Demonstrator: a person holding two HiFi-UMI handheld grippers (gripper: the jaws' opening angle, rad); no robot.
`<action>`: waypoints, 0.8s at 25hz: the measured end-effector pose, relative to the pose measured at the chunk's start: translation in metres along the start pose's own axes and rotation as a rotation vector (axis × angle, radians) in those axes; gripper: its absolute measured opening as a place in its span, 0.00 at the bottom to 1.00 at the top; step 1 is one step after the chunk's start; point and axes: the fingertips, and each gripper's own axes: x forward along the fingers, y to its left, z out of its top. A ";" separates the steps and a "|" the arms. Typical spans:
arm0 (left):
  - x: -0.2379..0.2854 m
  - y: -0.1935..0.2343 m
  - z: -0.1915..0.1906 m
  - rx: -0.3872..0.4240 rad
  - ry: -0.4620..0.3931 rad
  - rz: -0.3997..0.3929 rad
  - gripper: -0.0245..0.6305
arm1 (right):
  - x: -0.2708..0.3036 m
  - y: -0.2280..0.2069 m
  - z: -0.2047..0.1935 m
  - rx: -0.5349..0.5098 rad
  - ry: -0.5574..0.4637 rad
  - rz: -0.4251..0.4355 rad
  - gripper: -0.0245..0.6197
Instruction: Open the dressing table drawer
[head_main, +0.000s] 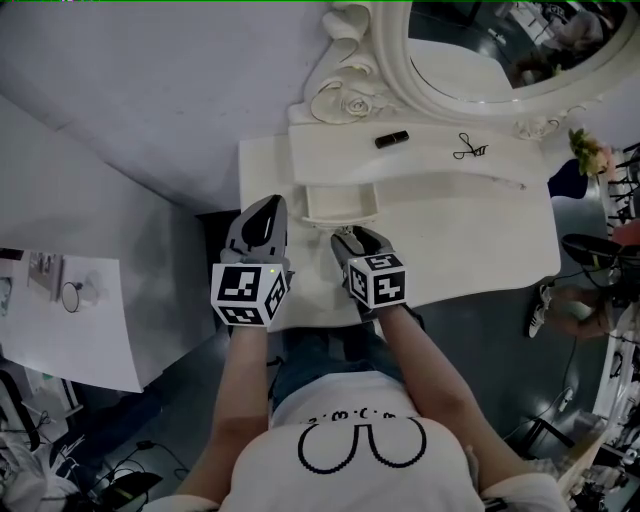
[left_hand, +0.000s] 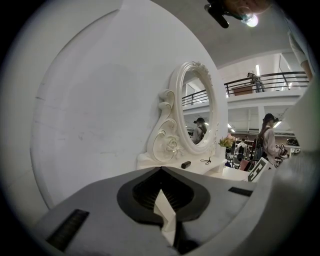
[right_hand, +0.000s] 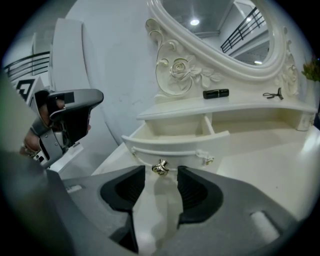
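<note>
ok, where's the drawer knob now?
Right gripper view, centre: knob on the front of the open drawer, at the tips of the right hand-held gripper, jaws parted.

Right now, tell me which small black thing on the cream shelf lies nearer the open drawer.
The black oblong case, just behind the open cream drawer; the thin black wire clip lies farther right.

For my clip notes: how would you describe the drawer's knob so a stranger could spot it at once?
Start at the white dressing table with the oval mirror; one small drawer stands pulled out of it. At the middle of the drawer's curved front sits the knob, a shiny metal stud, the only non-white piece there.
</note>
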 end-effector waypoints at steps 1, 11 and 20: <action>-0.001 -0.001 0.002 0.002 -0.004 -0.002 0.04 | -0.003 -0.001 0.001 -0.002 0.002 0.003 0.35; -0.008 -0.007 0.028 0.035 -0.054 0.006 0.04 | -0.057 -0.017 0.045 -0.034 -0.074 -0.002 0.48; -0.006 -0.023 0.076 0.114 -0.137 0.014 0.04 | -0.133 -0.038 0.140 -0.150 -0.342 -0.034 0.42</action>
